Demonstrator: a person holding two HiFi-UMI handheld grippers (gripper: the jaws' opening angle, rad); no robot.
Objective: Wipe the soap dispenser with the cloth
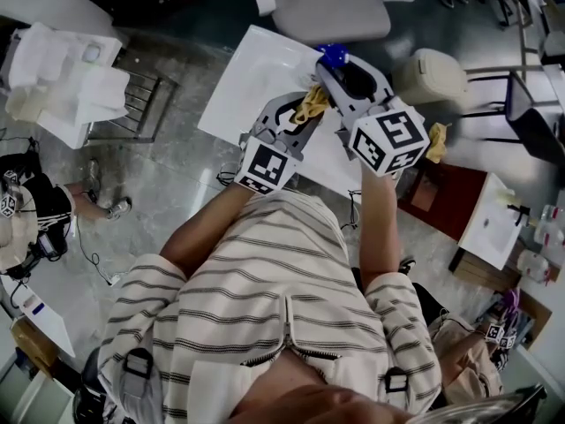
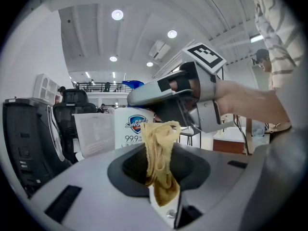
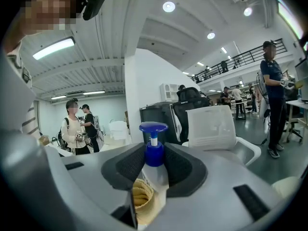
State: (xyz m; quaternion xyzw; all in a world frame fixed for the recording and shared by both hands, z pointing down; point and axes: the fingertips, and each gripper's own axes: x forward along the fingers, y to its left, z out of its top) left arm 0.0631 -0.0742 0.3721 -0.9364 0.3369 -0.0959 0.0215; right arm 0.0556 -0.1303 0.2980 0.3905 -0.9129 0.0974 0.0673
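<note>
In the head view both grippers are held up over the white table (image 1: 252,73). My right gripper (image 1: 342,76) is shut on the soap dispenser (image 1: 334,56), a white bottle with a blue pump. In the right gripper view the bottle (image 3: 153,150) stands upright between the jaws. My left gripper (image 1: 303,116) is shut on a yellow cloth (image 1: 312,102). The cloth (image 2: 161,160) hangs bunched from those jaws in the left gripper view, right in front of the dispenser's label (image 2: 132,131). The cloth (image 3: 141,196) lies against the bottle's lower left side.
A white chair (image 1: 327,3) stands behind the table and a white bin (image 1: 437,73) to its right. A metal rack (image 1: 141,104) and white boxes (image 1: 62,78) are at the left. A white basin unit (image 1: 494,219) is at the right. People stand around the room.
</note>
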